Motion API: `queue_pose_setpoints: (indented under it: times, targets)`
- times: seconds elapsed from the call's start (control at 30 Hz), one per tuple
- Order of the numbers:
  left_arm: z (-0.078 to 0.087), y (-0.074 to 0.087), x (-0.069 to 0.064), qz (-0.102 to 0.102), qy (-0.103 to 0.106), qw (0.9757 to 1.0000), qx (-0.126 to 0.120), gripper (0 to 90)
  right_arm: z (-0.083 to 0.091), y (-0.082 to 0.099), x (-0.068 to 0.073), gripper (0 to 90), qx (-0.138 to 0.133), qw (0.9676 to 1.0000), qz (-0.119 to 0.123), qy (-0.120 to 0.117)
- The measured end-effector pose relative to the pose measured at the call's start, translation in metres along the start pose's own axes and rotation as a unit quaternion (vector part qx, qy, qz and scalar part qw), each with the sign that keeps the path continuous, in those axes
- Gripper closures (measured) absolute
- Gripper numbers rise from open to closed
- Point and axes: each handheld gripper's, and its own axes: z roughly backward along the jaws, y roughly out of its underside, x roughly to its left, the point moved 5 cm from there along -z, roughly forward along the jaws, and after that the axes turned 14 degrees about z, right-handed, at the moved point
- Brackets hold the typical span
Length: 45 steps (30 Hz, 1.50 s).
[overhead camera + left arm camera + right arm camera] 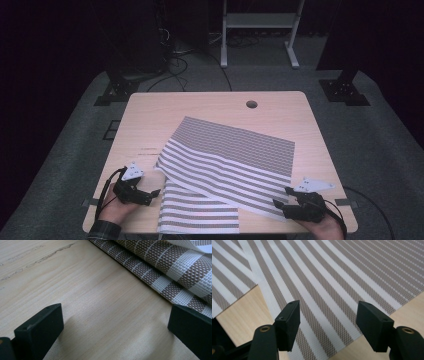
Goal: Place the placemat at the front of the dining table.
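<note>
Mat (230,155) — striped, folded over itself, lying askew across the table (150,115) centre toward 6 o'clock. Right gripper (281,197) at 5 o'clock: jaws spread above the mat's near corner, nothing pinched. Left gripper (159,192) at 7 o'clock — jaws wide apart over bare wood, just beside the mat's edge.

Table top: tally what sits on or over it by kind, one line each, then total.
Striped woven mat, folded over itself: 1
Handheld grippers: 2, the left gripper with jaws open beside the mat's edge and the right gripper with jaws open at its near corner
Total: 3
</note>
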Motion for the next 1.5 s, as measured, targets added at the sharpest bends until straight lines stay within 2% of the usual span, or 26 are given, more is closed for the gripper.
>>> queue_pose_setpoints:
  times: [0.23,0.33,0.4,0.5,0.53,0.67,0.83,0.97,1.03,1.2,1.3,1.4,1.5]
  targets:
    - [0.0,0.0,0.0,0.0,0.0,1.0,0.0,0.0,0.002,0.018,0.014,36.2,0.013,0.9996,-0.012,-0.021]
    - [0.0,0.0,0.0,0.0,0.0,1.0,0.0,0.0,0.0,0.023,0.022,36.7,0.026,0.9991,-0.008,-0.031]
    - [0.0,0.0,0.0,0.0,0.0,1.0,0.0,0.0,-0.001,0.024,0.026,36.5,0.031,0.9992,0.005,-0.024]
    - [0.0,0.0,0.0,0.0,0.0,1.0,0.0,0.0,-0.002,0.025,0.029,40.6,0.039,0.9985,0.038,0.002]
    - [0.0,0.0,0.0,0.0,0.0,1.0,0.0,0.0,-0.002,0.025,0.029,40.8,0.038,0.9985,0.04,0.003]
    - [0.0,0.0,0.0,0.001,-0.001,1.0,0.0,0.0,-0.001,0.025,0.028,44.2,0.039,0.9985,0.038,0.005]
    - [0.0,0.0,0.0,0.001,-0.001,1.0,0.0,0.0,0.002,0.027,0.019,61.6,0.046,0.9982,0.027,0.025]
    - [0.0,0.0,0.0,0.001,-0.001,1.0,0.0,0.0,0.005,0.028,0.011,78.8,0.056,0.9971,0.03,0.041]
    - [0.0,0.0,0.0,0.0,-0.001,1.0,0.0,0.0,0.005,0.028,0.009,83.8,0.061,0.9966,0.033,0.044]
    - [0.002,0.001,0.0,0.002,0.002,1.0,0.003,0.0,0.006,0.028,0.004,85.5,0.06,0.9972,0.029,0.034]
    - [0.004,-0.001,-0.001,0.008,0.011,0.9999,0.003,0.0,0.006,0.028,0.003,85.5,0.06,0.9971,0.03,0.034]
    - [0.009,-0.006,-0.005,0.005,0.02,0.9998,-0.007,0.0,0.005,0.028,0.003,85.5,0.06,0.9971,0.031,0.034]
    - [0.016,-0.014,-0.01,0.014,0.044,0.9985,-0.03,0.0,0.005,0.028,0.003,85.4,0.06,0.9972,0.031,0.032]
